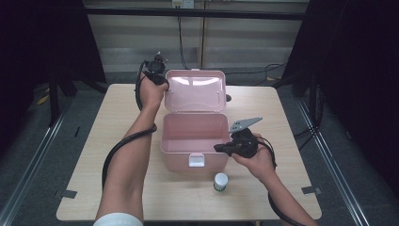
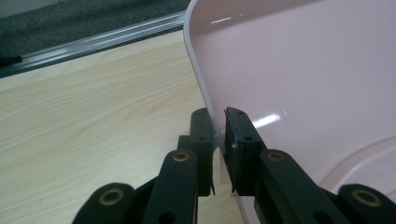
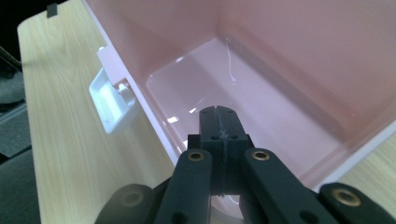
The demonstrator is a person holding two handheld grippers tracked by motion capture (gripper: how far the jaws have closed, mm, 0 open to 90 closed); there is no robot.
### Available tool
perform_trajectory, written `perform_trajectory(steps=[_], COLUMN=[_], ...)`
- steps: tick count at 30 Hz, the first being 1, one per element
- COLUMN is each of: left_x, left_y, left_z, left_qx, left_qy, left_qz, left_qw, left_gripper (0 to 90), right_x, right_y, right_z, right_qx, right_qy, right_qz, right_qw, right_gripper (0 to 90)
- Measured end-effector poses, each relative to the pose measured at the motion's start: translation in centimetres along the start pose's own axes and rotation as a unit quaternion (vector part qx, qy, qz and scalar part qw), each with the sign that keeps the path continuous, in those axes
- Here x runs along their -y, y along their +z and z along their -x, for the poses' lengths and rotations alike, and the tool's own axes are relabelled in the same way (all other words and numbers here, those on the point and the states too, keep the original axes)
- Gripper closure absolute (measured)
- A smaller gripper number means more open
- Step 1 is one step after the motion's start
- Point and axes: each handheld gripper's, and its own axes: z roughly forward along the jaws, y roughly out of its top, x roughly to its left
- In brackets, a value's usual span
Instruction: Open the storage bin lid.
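A pink plastic box (image 1: 193, 136) stands open in the middle of the table, its lid (image 1: 195, 89) raised upright at the back. My left gripper (image 1: 162, 82) is at the lid's left edge. In the left gripper view the lid's thin rim (image 2: 205, 93) runs between the pads and my left gripper (image 2: 218, 135) is shut on it. My right gripper (image 1: 221, 147) rests at the box's front right corner. In the right gripper view my right gripper (image 3: 218, 116) is shut with nothing visible between its tips, which reach over the empty box interior (image 3: 261, 88).
A small white-capped jar (image 1: 220, 181) stands on the table (image 1: 117, 122) just in front of the box, near my right hand. The box's white latch (image 3: 112, 100) hangs on its front wall. Dark floor and a metal rail (image 2: 93, 39) lie beyond the table's edge.
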Motion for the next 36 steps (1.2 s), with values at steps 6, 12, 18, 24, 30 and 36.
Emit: perform_trajectory(steps=[6,12,18,24,30,36], left_x=[0.5,1.0,1.2,1.7,2.1,3.2], left_y=[0.9,1.7,2.2,2.1,1.2,-0.1], left_z=[-0.4,-0.7,-0.6,-0.6,-0.7,-1.2], left_qx=[0.002,0.005,0.012,0.015,0.027,0.026], left_qy=[-0.004,-0.019,-0.014,-0.018,-0.022,-0.021], left_qz=[-0.008,-0.017,-0.021,-0.026,-0.033,-0.039], left_qw=[1.0000,0.9997,0.9996,0.9994,0.9988,0.9987], left_gripper=[80.4,80.2,83.4,82.0,75.6,67.7], right_x=[0.0,0.1,0.1,0.1,0.1,0.1], right_y=[0.0,-0.1,-0.1,-0.1,-0.1,-0.1], right_z=[0.0,0.0,0.0,0.0,-0.1,-0.3], right_qx=[0.000,0.002,0.003,0.005,0.007,0.015], right_qy=[0.002,0.002,0.002,0.002,0.003,0.001], right_qz=[0.000,0.001,0.001,0.001,0.002,0.000], right_qw=[1.0000,1.0000,1.0000,1.0000,1.0000,0.9999], right_gripper=[90.0,90.0,90.0,90.0,90.0,90.0])
